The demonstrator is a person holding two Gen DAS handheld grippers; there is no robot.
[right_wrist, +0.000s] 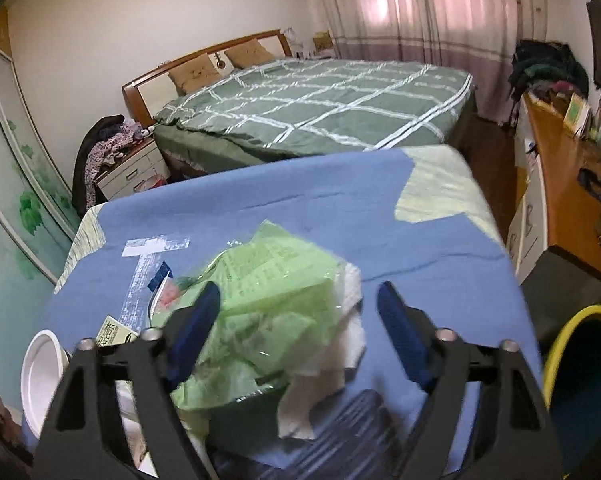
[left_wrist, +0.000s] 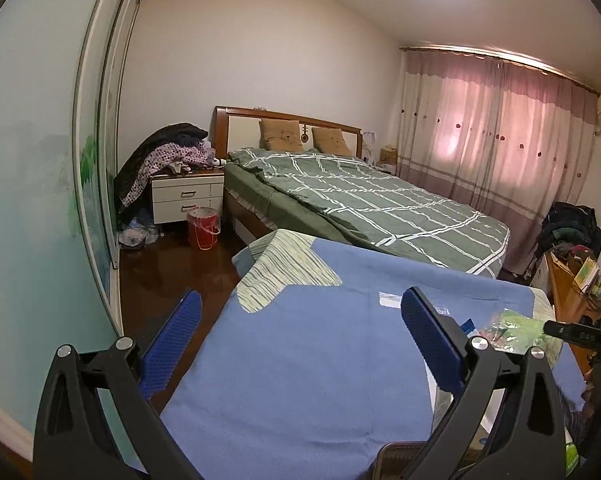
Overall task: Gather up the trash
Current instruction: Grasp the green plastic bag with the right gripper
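Observation:
A crumpled green plastic wrapper (right_wrist: 276, 300) lies on the blue-covered table (right_wrist: 340, 208), with a crumpled white tissue (right_wrist: 340, 344) under its right side. My right gripper (right_wrist: 300, 296) is open, its blue fingers on either side of the wrapper and tissue. A white paper cup (right_wrist: 40, 372) and a small printed carton (right_wrist: 114, 334) lie at the left. My left gripper (left_wrist: 300, 300) is open and empty above the blue cloth (left_wrist: 300, 360). The green wrapper also shows in the left wrist view (left_wrist: 520, 330) at the right.
A yellow-rimmed bin (right_wrist: 580, 380) stands right of the table. A red bin with a liner (left_wrist: 202, 226) sits on the floor by the white nightstand (left_wrist: 186, 196). A green checked bed (left_wrist: 360, 200) lies beyond. A wooden desk (right_wrist: 560, 200) is at the right.

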